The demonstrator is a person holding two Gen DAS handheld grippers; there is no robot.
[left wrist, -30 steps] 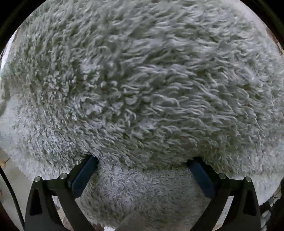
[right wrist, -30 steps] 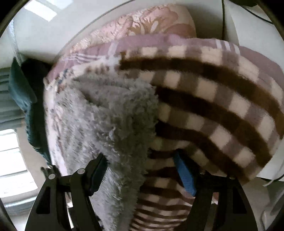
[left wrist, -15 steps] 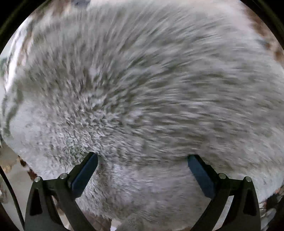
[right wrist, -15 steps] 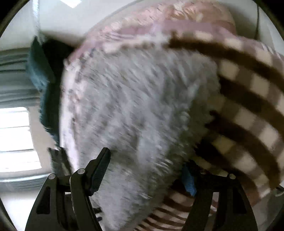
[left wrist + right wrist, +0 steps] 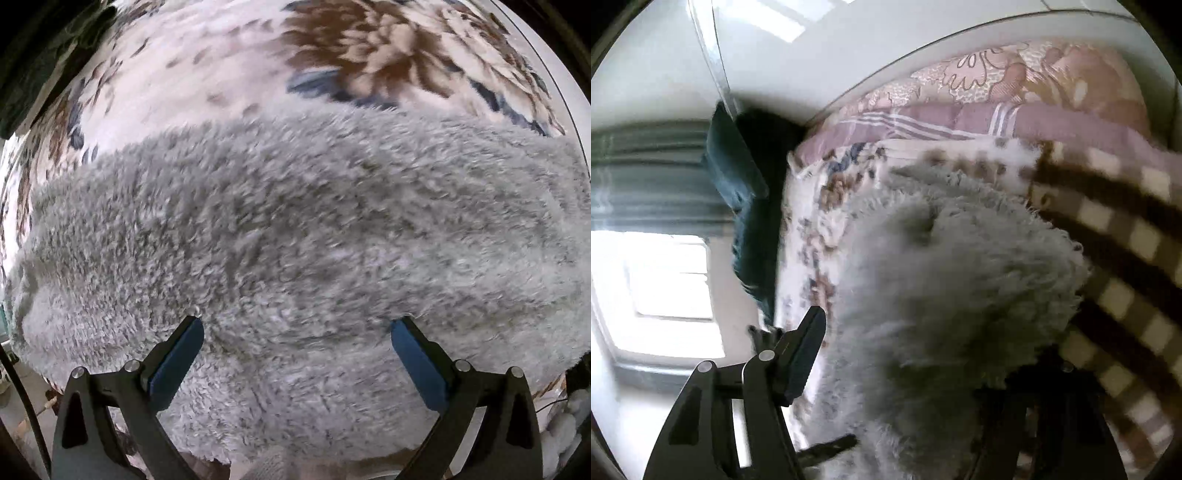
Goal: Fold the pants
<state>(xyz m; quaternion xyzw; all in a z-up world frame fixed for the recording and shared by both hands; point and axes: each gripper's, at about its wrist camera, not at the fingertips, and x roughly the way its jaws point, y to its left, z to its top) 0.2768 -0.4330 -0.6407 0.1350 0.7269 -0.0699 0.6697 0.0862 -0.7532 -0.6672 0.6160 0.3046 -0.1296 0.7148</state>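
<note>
Seemingly, pants (image 5: 295,229) ahead (blurred), left hand-held gripper (image 5: 297,332)

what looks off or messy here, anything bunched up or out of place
The fluffy grey pants look bunched into a lump over the right claw, hiding its far finger, not lying flat on the floral bedspread. In the left claw view they spread wider. Nothing looks torn or spilled.

The left claw (image 5: 296,345) has matte black angular arms with triangular cut-outs, silver screws at the joints and flat blue pads (image 5: 176,363). The right claw (image 5: 923,354) has the same black frame and silver screws; its pad looks dark.
</note>
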